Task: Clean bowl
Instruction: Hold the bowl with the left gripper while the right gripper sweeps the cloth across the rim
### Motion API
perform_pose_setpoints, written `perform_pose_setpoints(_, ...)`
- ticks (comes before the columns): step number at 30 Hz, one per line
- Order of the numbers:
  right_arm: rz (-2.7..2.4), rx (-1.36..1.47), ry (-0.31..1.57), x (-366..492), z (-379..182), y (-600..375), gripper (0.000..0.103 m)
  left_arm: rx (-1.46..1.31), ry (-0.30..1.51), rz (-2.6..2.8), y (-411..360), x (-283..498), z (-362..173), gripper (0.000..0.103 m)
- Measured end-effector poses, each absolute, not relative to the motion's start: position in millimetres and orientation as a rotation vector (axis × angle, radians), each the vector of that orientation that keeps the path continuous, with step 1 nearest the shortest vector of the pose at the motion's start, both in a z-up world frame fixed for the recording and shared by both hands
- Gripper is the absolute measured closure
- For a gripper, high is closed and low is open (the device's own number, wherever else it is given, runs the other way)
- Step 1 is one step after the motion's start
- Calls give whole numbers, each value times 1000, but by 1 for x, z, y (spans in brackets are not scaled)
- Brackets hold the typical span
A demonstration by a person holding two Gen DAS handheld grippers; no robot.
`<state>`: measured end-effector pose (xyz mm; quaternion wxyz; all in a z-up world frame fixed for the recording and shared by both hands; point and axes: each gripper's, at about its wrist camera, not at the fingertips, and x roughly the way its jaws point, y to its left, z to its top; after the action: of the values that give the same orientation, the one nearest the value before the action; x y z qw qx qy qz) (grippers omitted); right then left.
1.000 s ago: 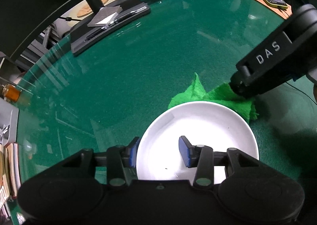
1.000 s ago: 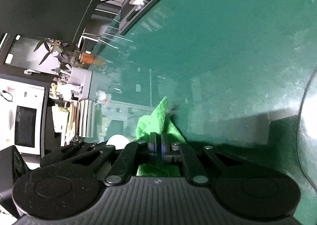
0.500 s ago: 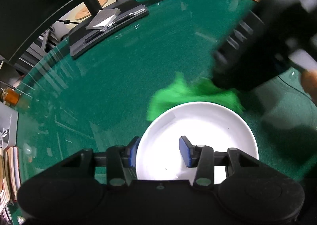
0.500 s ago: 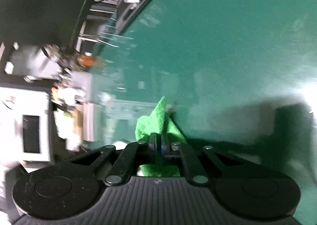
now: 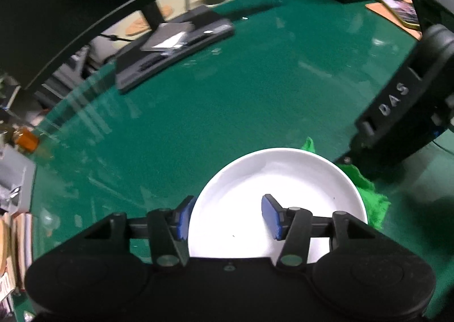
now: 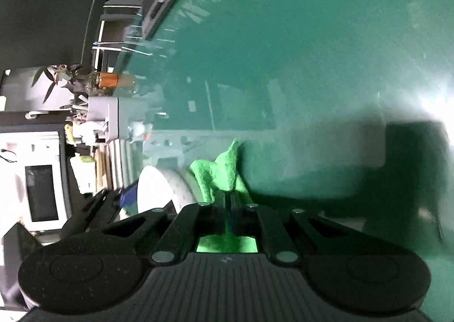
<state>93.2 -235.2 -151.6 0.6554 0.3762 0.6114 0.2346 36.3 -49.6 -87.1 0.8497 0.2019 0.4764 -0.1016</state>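
1. The left gripper (image 5: pixel 227 215) opened its jaws wider in the last half second. Its left pad moved out past the rim of the white bowl (image 5: pixel 276 180), while the right pad stayed over the inside; neither pad visibly pressed on the rim.
2. The right gripper (image 6: pixel 229 200) carried the green cloth (image 6: pixel 224 173) from the far side of the bowl round to its right side, close against the rim.
3. Less of the cloth showed beyond the bowl's far edge than a second earlier; only a small tip remained there.
4. In the right wrist view, the bowl came into sight just left of the cloth.
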Motion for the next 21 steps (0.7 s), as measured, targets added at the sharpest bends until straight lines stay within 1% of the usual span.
perform_pose_setpoints(6, 560, 1024, 1378, 101, -164, -250, 97, 432, 988, -235, -49, 35, -87, 54)
perform_pose_setpoints(12, 613, 887, 1389, 121, -155, -236, 97, 453, 973, -264, -51, 37, -88, 54)
perform_pose_setpoints(17, 551, 871, 1378, 106, -155, -235, 98, 445, 965, -269, -50, 35, -88, 54)
perform_pose_setpoints(21, 526, 929, 1397, 84, -161, -250, 98, 442, 959, -276, -50, 35, -89, 54)
